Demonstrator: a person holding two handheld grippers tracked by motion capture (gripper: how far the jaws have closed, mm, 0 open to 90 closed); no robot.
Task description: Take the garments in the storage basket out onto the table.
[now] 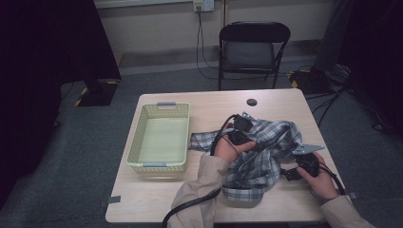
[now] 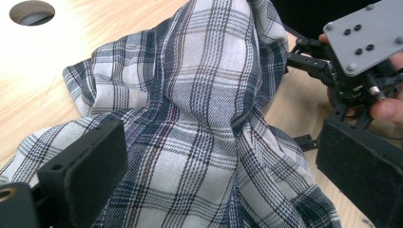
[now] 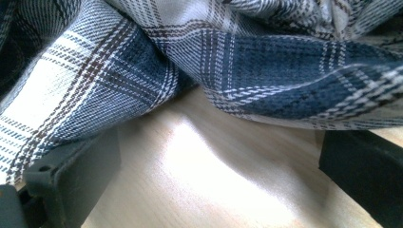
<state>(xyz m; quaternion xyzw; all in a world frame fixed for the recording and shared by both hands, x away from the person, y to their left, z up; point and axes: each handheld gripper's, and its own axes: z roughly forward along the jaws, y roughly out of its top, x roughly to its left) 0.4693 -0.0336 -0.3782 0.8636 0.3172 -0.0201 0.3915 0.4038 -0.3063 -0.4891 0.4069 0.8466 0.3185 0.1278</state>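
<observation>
A blue and white plaid cloth (image 1: 266, 142) lies crumpled on the right half of the wooden table (image 1: 214, 107). My left gripper (image 1: 240, 135) rests on the cloth's left part. In the left gripper view it (image 2: 223, 156) is open, its jaws wide apart with a raised fold of cloth (image 2: 204, 95) between them. My right gripper (image 1: 288, 172) sits at the cloth's near right edge, pointing into it. In the right gripper view it (image 3: 218, 161) is open over bare table, with the cloth's hem (image 3: 266, 61) just ahead and draped over the left jaw.
A pale yellow plastic basket (image 1: 135, 137) stands empty on the table's left side. There is a round cable hole (image 1: 252, 101) near the far edge. A black folding chair (image 1: 254, 47) stands behind the table. The right gripper's grey plate (image 2: 366, 33) shows in the left gripper view.
</observation>
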